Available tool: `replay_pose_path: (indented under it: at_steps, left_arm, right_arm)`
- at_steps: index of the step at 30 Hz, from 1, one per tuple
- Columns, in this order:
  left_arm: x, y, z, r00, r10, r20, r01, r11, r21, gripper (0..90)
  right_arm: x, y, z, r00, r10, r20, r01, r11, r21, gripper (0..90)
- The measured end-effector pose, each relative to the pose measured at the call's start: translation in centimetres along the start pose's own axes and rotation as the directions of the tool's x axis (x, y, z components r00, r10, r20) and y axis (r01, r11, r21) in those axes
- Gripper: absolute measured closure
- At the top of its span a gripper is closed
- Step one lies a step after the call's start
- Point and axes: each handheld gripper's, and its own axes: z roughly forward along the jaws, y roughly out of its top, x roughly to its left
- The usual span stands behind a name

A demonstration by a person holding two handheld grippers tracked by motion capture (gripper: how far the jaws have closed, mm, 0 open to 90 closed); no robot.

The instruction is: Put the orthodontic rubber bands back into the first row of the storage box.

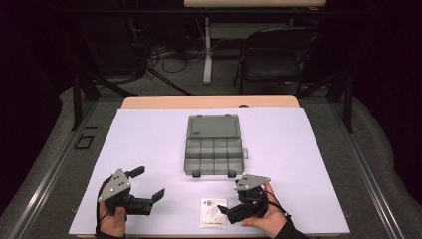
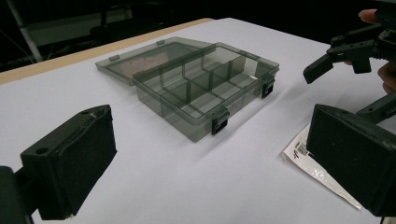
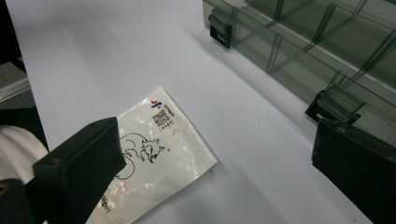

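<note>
Small clear packet (image 1: 213, 213) w/ a printed drawing lies flat at bottom centre of the high view, just below the open compartment box (image 1: 214, 149), which sits mid-frame on the white sheet (image 1: 149, 134). Right gripper (image 1: 225, 211) is low beside the packet, jaws spread, nothing pinched; in the right gripper view the packet (image 3: 154, 149) sits lower-left betw. its 2 jaws. Left gripper (image 1: 149, 184), bottom left, also spread & empty. I'd say: flat film is hard to catch, so tilt 1 jaw under an edge, close slowly, then lift.
</note>
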Motion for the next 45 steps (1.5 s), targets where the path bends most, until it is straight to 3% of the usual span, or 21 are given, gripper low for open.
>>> replay_pose_path:
  at_steps: [5,7,8,12,16,23,45]
  left_arm:
    - [0.0,0.0,0.0,1.0,0.004,0.001,-0.004,1.0,0.004,1.6]
    - [0.0,0.0,0.0,1.0,0.005,0.002,-0.005,1.0,0.004,1.7]
    - [0.0,0.0,0.0,1.0,0.005,0.002,-0.005,1.0,0.005,1.8]
    - [0.0,0.0,0.0,1.0,0.006,0.003,-0.006,1.0,0.006,1.9]
    - [0.0,0.0,0.1,1.0,0.003,0.003,-0.003,1.0,0.006,2.4]
    - [0.0,0.0,0.1,1.0,0.002,0.002,-0.002,1.0,0.007,2.9]
    - [0.0,0.0,0.2,1.0,0.001,0.002,-0.001,0.9999,0.011,3.6]
  right_arm:
    - [0.1,-0.1,0.4,0.9999,-0.016,-0.006,0.016,1.0,0.008,16.0]
    - [0.1,-0.2,0.5,0.9997,-0.021,-0.011,0.021,1.0,0.01,16.9]
    - [0.1,-0.2,0.7,0.9993,-0.034,-0.013,0.034,0.999,0.019,23.7]
    - [0.1,-0.2,0.9,0.9989,-0.043,-0.019,0.043,0.999,0.021,28.4]
    - [0.1,-0.3,1.0,0.9986,-0.042,-0.034,0.043,0.998,0.038,40.2]
    - [0.2,-0.5,1.3,0.9991,-0.038,-0.02,0.039,0.998,0.051,43.6]
    - [0.1,-0.9,2.1,0.9978,0.0,-0.066,0.006,0.996,0.088,47.2]
